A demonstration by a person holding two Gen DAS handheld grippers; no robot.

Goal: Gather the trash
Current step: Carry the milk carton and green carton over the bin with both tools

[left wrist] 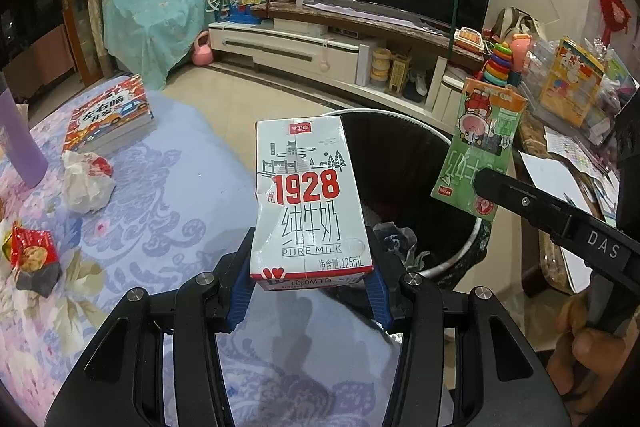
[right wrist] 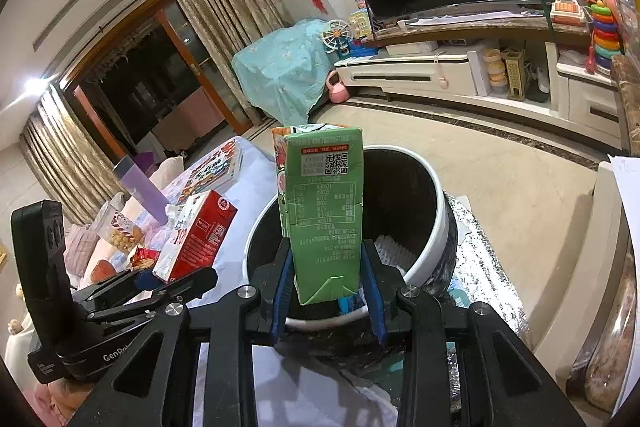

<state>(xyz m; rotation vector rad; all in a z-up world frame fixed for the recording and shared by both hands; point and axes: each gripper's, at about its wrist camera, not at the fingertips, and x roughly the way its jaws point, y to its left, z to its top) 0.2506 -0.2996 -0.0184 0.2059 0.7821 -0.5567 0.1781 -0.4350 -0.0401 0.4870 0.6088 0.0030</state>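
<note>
My left gripper (left wrist: 310, 279) is shut on a white "1928" pure milk carton (left wrist: 308, 203), held upright by its base over the near left rim of a black trash bin (left wrist: 400, 115). My right gripper (right wrist: 328, 287) is shut on a green drink carton (right wrist: 324, 211), upright above the same white-rimmed bin (right wrist: 436, 227). From the left wrist view the green carton (left wrist: 480, 151) hangs over the bin's right rim. In the right wrist view the left gripper (right wrist: 160, 279) and its milk carton (right wrist: 196, 235) sit to the left. Crumpled trash (left wrist: 396, 239) lies inside the bin.
On the floral tablecloth (left wrist: 168, 195) lie a crumpled white paper (left wrist: 86, 183), a red snack wrapper (left wrist: 34, 255), a book (left wrist: 110, 115) and a purple bottle (left wrist: 20, 147). A TV stand (left wrist: 300, 51) and a cluttered toy shelf (left wrist: 560, 87) stand beyond the bin.
</note>
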